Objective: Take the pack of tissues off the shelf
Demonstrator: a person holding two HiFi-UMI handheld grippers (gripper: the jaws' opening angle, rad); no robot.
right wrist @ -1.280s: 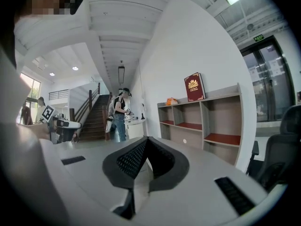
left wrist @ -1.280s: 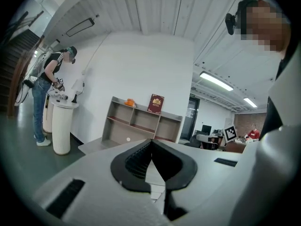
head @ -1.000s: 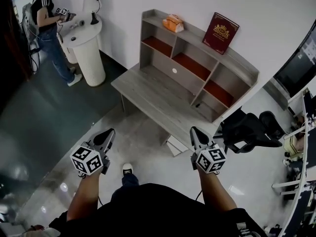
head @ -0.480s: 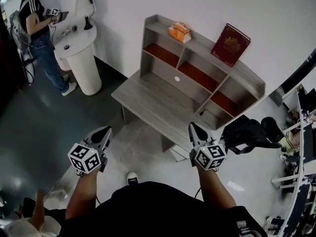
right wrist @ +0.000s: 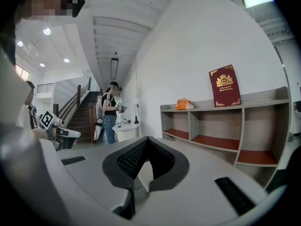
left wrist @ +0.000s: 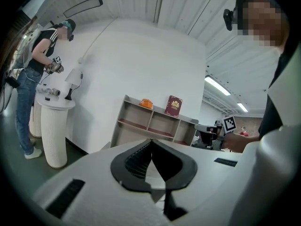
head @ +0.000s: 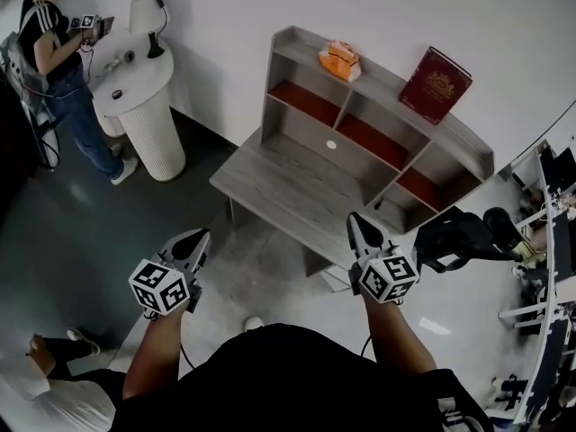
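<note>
In the head view, the left gripper [head: 201, 235] and the right gripper [head: 354, 217] are held out level in front of the person, well apart from each other, both short of the grey desk [head: 270, 180]. A shelf unit [head: 468, 147] stands on the back of that desk against the white wall. The pack of tissues [head: 339, 60], orange, is seen lying on the top board of the shelf unit, towards its left end, and a red book [head: 436, 85] is leaned on the wall further right on the same board. A black chair [head: 457, 238] is placed just right of the right gripper. At the far left another person [head: 49, 57] stands beside a white pedestal [head: 146, 115].

In the left gripper view, the jaws of the left gripper [left wrist: 151, 140] are shut together with nothing between them. The pack of tissues [left wrist: 146, 103] is visible beyond them on the shelf top, small and far off, left of the red book [left wrist: 174, 106].

In the right gripper view, the jaws of the right gripper [right wrist: 148, 138] are likewise closed on nothing. The pack of tissues [right wrist: 183, 104] rests on the top board of the shelf unit [right wrist: 263, 100], and what seems to be its opening faces upward
</note>
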